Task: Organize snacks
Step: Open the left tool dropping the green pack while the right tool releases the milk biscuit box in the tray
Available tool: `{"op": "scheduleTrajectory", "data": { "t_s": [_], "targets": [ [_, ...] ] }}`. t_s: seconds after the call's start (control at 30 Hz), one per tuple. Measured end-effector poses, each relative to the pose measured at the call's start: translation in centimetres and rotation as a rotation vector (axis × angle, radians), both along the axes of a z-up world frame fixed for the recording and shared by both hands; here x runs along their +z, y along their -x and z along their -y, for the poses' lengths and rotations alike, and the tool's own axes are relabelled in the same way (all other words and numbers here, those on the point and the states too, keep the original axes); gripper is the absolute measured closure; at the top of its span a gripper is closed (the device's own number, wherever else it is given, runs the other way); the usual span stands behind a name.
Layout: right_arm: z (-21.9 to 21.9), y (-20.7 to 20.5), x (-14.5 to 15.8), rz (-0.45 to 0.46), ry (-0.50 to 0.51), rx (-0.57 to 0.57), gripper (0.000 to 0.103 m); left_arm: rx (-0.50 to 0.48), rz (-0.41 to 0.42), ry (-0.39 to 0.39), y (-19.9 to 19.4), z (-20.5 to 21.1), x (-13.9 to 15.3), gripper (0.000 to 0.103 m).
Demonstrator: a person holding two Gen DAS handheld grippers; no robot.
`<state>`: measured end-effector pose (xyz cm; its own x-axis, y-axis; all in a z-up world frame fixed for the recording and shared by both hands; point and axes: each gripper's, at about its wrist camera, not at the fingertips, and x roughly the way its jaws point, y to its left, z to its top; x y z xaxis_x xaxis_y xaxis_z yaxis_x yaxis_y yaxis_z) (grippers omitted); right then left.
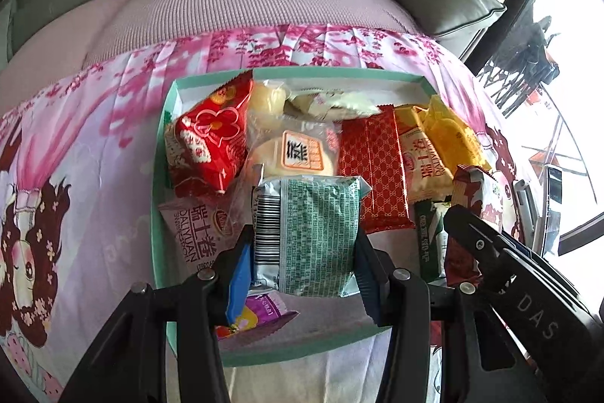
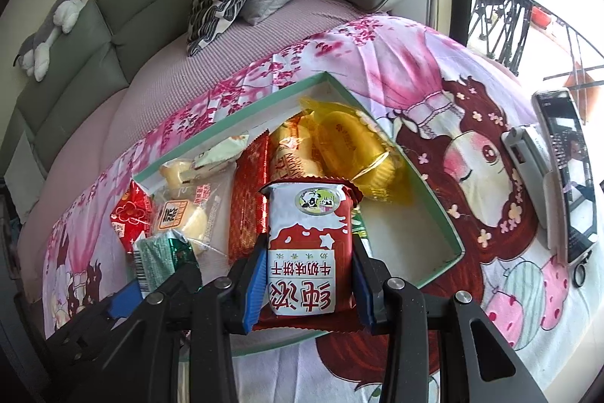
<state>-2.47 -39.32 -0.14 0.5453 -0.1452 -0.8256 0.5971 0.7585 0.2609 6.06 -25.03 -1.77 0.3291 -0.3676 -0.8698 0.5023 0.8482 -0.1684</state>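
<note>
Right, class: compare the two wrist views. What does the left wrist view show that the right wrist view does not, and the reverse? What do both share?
Left wrist view only: the Daliyuan Swiss roll pack and a purple packet under the jaws.

Right wrist view only: the plush cat on the sofa back and a phone on its stand.

Both: the mint-green box, green wafer packet in the left gripper, red milk-biscuit packet in the right gripper.

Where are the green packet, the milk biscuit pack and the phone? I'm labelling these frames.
green packet (image 1: 321,233): left wrist view, printed back.
milk biscuit pack (image 2: 307,244): right wrist view, front face.
phone (image 2: 570,172): right wrist view, screen.
</note>
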Motion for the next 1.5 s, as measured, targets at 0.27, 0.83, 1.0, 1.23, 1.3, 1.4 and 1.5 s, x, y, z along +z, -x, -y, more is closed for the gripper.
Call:
{"op": "scheduleTrajectory", "data": {
  "t_s": [0.27, 0.83, 1.0, 1.23, 1.3, 1.4, 1.5],
  "targets": [
    [-0.6, -0.9, -0.9, 0.001, -0.044, 0.034, 0.061, -0.005, -0.019, -0.024, 0.1, 0.0, -0.7, 0.052],
    [-0.5, -0.4, 0.2, 0.025, -0.03, 0.025, 0.041, -0.016, -0.008, -0.018, 0.5, -0.4, 0.6, 0.032],
    [-0.2, -0.3, 0.4, 0.034, -0.031, 0.021, 0.037, 0.007, 0.014, -0.041, 0.5, -1.1, 1.6, 0.029],
    [-0.5, -0.6, 0.2, 0.018, -0.017, 0.034, 0.035, 0.103, 0.024, -0.068, -0.2, -3.5, 2.3, 0.029],
    [-0.7, -0.6, 0.2, 0.011, -0.003, 0.038, 0.033, 0.135, 0.028, -0.053, -0.4, -4.5, 2.6, 0.029],
    [-1.2, -0.8, 0.3, 0.017, 0.01, 0.059, 0.025, 0.19, 0.051, -0.057, -1.0, -5.9, 3.0, 0.024],
    [-1.8, -1.1, 0.4, 0.027, 0.025, 0.082, 0.018, 0.24, 0.058, -0.066, -1.7, -7.0, 3.0, 0.013]
  ]
}}
